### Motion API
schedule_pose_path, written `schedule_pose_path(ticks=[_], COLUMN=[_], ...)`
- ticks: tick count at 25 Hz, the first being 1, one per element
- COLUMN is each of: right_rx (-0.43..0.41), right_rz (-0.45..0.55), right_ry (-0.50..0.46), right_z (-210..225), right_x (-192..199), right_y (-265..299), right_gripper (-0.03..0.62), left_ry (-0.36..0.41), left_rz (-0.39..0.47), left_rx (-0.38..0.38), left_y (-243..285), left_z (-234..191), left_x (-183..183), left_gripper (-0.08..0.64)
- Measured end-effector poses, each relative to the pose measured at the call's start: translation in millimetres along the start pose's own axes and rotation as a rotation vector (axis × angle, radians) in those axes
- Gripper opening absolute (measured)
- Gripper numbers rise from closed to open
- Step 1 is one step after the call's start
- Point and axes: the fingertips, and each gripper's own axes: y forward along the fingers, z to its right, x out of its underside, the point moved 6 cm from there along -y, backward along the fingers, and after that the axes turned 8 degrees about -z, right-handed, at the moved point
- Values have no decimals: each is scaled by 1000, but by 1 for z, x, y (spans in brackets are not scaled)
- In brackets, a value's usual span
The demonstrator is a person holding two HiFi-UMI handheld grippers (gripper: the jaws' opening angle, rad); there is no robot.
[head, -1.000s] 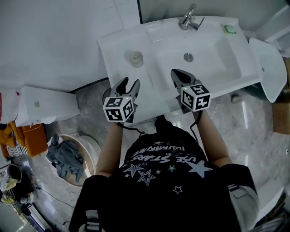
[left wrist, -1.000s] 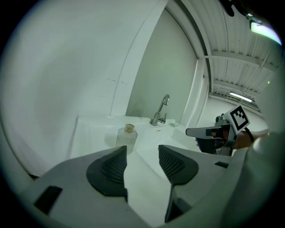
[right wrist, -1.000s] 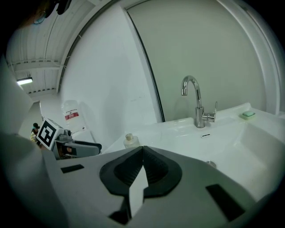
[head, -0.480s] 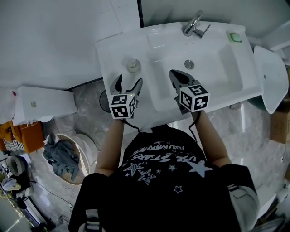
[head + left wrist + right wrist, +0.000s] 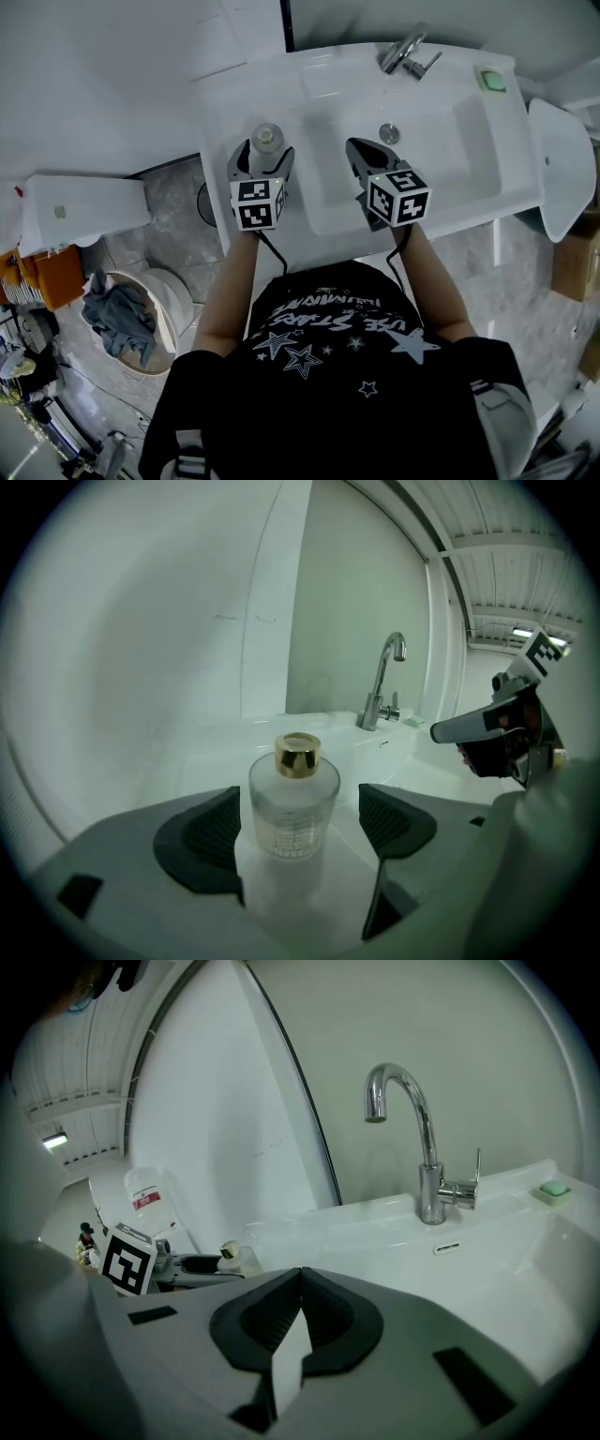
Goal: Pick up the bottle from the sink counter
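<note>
Left gripper view: our left gripper (image 5: 300, 825) is opening its jaws wide either side of the clear round glass bottle with a gold cap (image 5: 293, 799), pads off it. The bottle stands upright on the white sink counter (image 5: 187, 752). Our right gripper (image 5: 298, 1309) is closed on nothing.

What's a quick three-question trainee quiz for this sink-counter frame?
1. True or false: the right gripper is shut with nothing in it.
2. What stands between the jaws of the left gripper? A) faucet B) bottle C) soap
3. Fill in: the bottle's cap is ____ coloured.
Key: 1 true. 2 B; the jaws are opening, pads not pressing on it. 3 gold.
</note>
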Motion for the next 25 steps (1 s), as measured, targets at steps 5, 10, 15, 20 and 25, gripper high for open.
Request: schedule_pose_path(ticks=[5,10,15,20,25], right_rx=[-4,-1,-6,-9,-5], right_rz=[-14,-27,-30,-33,-33], right_ry=[6,14,15,18,27], right_z=[10,18,22,26,29], right_x=[1,4,5,7,10], right_y=[6,8,11,13,12], right_gripper=[6,6,6,6,6], left_ry=[26,24,30,26,21], left_rz=[-5,27,41,28,21], left_rx=[-33,-49,-58,-75,-81], left_y=[16,22,30,35,38], left_z=[-1,-1,0,-4,-7], left_x=[1,-4,-6,-5,-4], left_gripper=[377,376,376,374,363])
